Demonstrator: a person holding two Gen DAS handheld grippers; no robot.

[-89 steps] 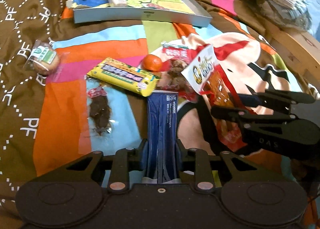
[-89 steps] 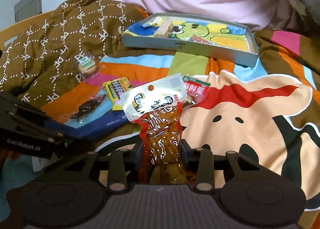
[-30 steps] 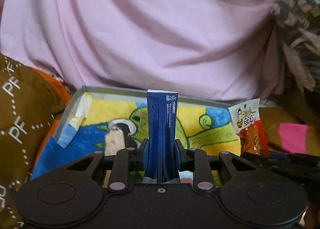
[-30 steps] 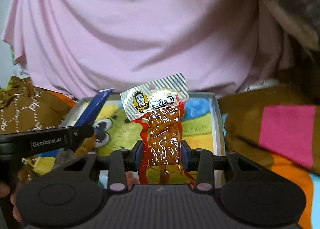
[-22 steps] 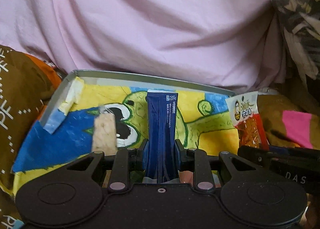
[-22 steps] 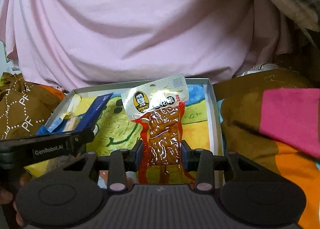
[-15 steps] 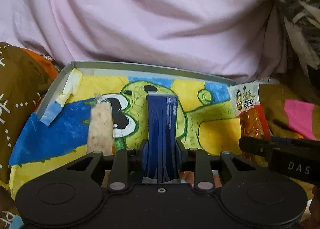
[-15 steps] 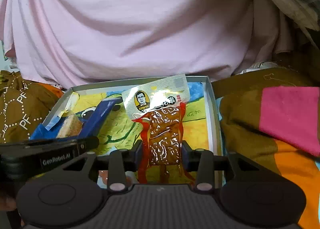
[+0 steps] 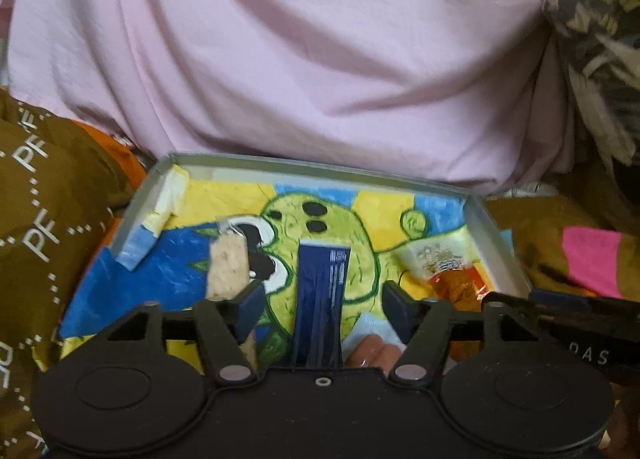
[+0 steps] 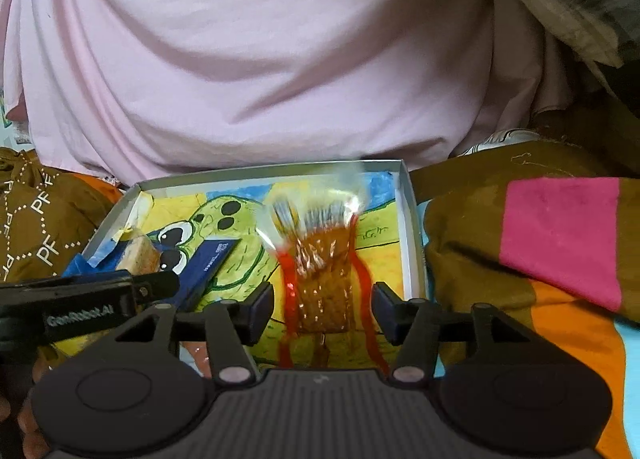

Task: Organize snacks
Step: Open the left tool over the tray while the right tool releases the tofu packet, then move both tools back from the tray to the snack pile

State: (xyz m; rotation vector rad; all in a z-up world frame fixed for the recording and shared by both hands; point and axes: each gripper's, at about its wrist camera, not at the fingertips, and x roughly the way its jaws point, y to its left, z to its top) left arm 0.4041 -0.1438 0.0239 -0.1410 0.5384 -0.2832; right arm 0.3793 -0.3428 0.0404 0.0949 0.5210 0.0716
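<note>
You have a bed under a brown patterned, colour-blocked blanket [image 10: 520, 259]; on it rests the shallow grey cartoon-lined cardboard tray [image 10: 406, 227], pink fabric [image 10: 260, 59] behind the tray.

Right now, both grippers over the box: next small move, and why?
Probably pull both grippers back out of the box. The left gripper and right gripper have just been opening; the blue packet and the blurred brown snack pouch sit between their pads, apparently untouched, over the box.

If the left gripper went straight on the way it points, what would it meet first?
Probably the dark blue flat snack packet lying between its open fingers, then the painted floor of the grey cardboard tray; depth is unclear.
</note>
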